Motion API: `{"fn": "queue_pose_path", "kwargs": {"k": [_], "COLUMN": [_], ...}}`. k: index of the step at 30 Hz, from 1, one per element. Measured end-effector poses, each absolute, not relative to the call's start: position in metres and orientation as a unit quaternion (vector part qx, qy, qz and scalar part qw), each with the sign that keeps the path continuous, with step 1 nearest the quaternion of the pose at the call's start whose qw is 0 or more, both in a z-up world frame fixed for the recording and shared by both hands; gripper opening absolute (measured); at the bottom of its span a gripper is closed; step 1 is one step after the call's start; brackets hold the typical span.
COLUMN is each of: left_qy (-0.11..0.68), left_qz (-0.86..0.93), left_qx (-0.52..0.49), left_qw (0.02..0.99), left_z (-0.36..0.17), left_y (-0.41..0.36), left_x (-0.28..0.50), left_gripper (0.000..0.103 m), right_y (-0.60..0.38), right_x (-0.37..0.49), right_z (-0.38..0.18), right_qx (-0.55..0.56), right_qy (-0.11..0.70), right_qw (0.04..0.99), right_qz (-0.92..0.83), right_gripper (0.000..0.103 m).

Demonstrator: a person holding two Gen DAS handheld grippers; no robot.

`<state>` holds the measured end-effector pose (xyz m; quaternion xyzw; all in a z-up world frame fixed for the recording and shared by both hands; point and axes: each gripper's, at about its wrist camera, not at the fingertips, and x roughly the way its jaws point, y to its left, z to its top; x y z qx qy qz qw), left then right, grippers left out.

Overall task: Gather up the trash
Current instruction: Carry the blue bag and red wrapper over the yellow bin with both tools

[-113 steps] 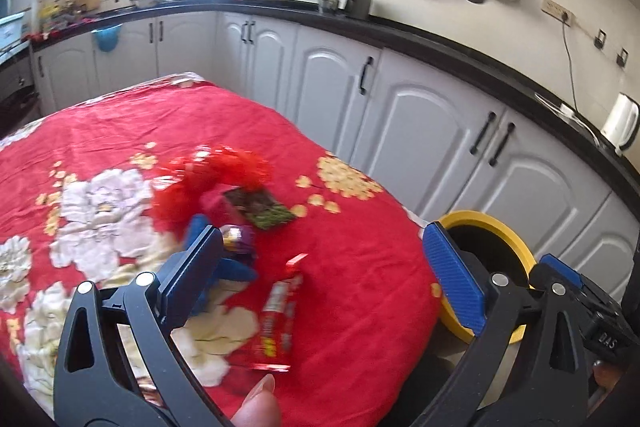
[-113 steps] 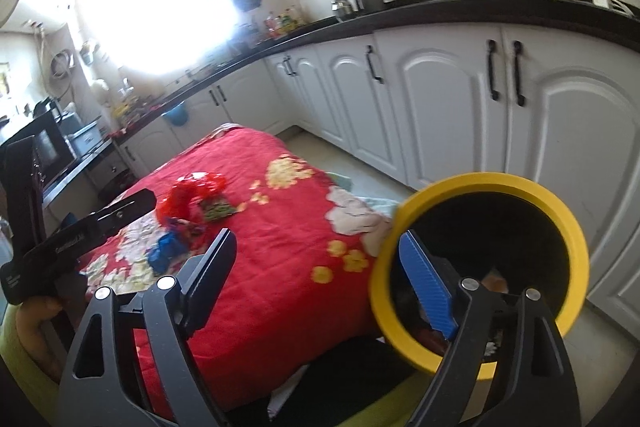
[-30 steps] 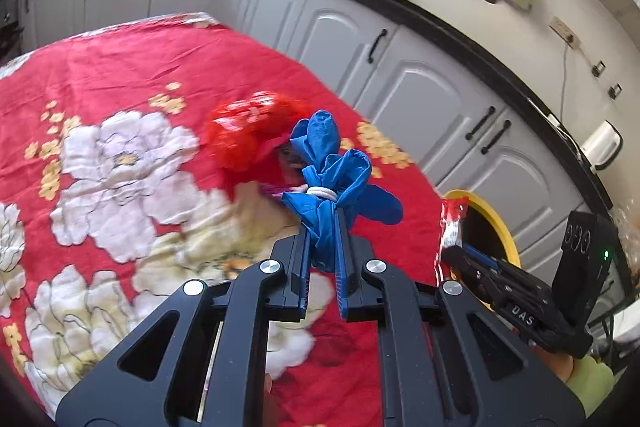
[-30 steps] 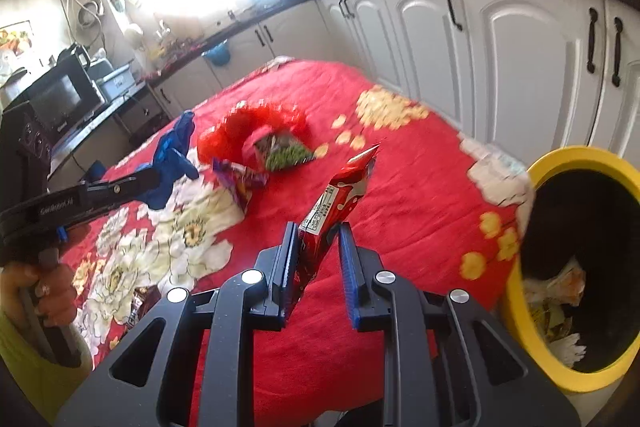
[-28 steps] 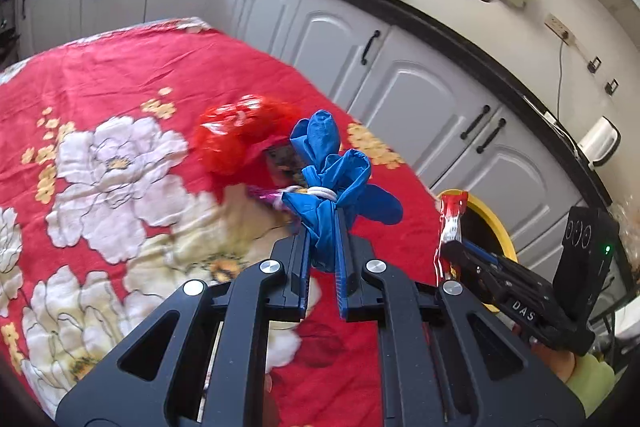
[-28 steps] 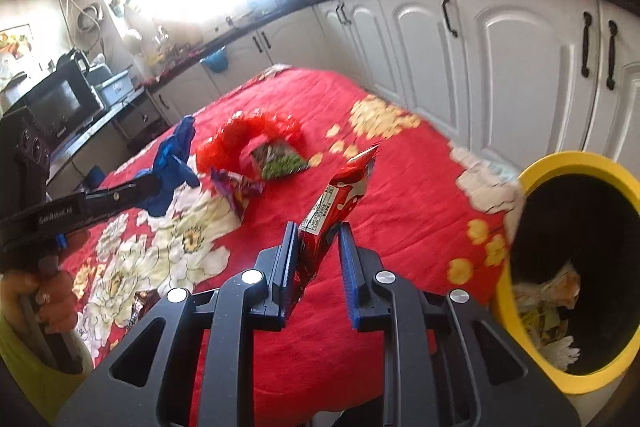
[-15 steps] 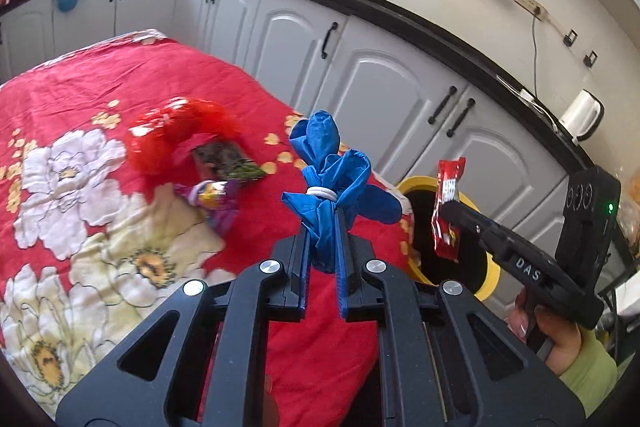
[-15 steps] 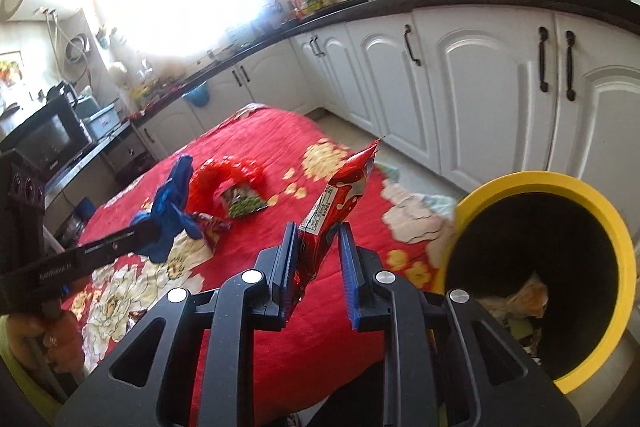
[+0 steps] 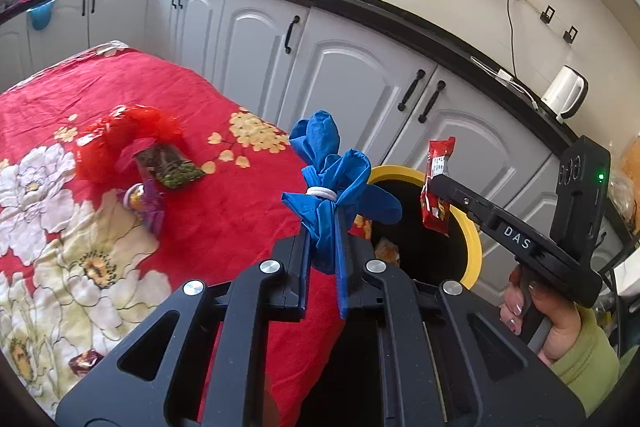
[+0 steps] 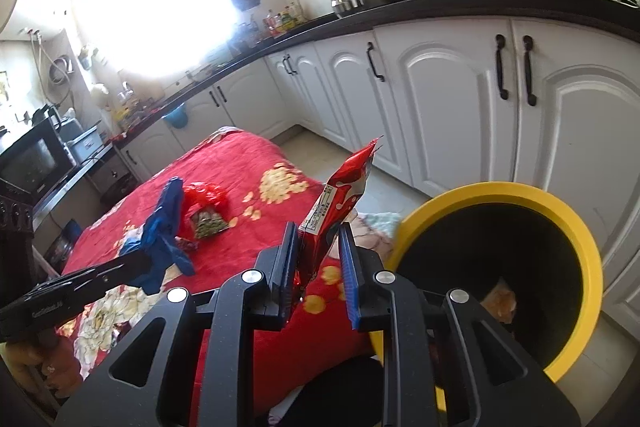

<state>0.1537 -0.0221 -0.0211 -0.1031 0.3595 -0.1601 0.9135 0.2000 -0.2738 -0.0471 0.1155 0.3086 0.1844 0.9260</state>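
My left gripper point(image 9: 322, 251) is shut on a blue bundle point(image 9: 334, 183) tied with a white band, held up at the table's corner beside the yellow-rimmed bin point(image 9: 472, 239). My right gripper point(image 10: 318, 259) is shut on a red snack wrapper point(image 10: 340, 199), which stands upright left of the bin point(image 10: 576, 239). In the left wrist view the red wrapper point(image 9: 437, 187) hangs over the bin's mouth, pinched by the right gripper point(image 9: 432, 187). In the right wrist view the blue bundle point(image 10: 164, 231) shows at the tip of the left gripper point(image 10: 150, 259). Some trash lies inside the bin.
On the red floral tablecloth point(image 9: 224, 211) lie a red plastic bag point(image 9: 120, 139), a green snack packet point(image 9: 172, 167), a purple wrapper point(image 9: 146, 205) and a small dark wrapper point(image 9: 84, 361). White cabinets point(image 9: 340, 75) under a black counter stand behind the bin.
Both grippers have swung away from the table's middle toward the bin, each keeping its grip. The red wrapper now hangs over the bin's mouth, and the bin looms larger in both views.
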Motion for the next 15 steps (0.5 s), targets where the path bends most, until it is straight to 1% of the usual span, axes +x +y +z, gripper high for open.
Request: {"fn": "queue_pose_path", "kwargs": {"k": [15], "left_qy": [0.37], "left_qz": [-0.19], "left_qx": [-0.082], "left_qw": [0.906], "left_z": [-0.029], "left_y": [-0.075], "left_x": [0.165], "left_gripper": [0.006], "right_y": [-0.328], "right_x": [0.202], "right_z": [-0.063], "right_qx": [0.114], "right_qy": [0.321], "right_qw": [0.93], "right_qz": [0.135], "right_gripper": [0.02]}}
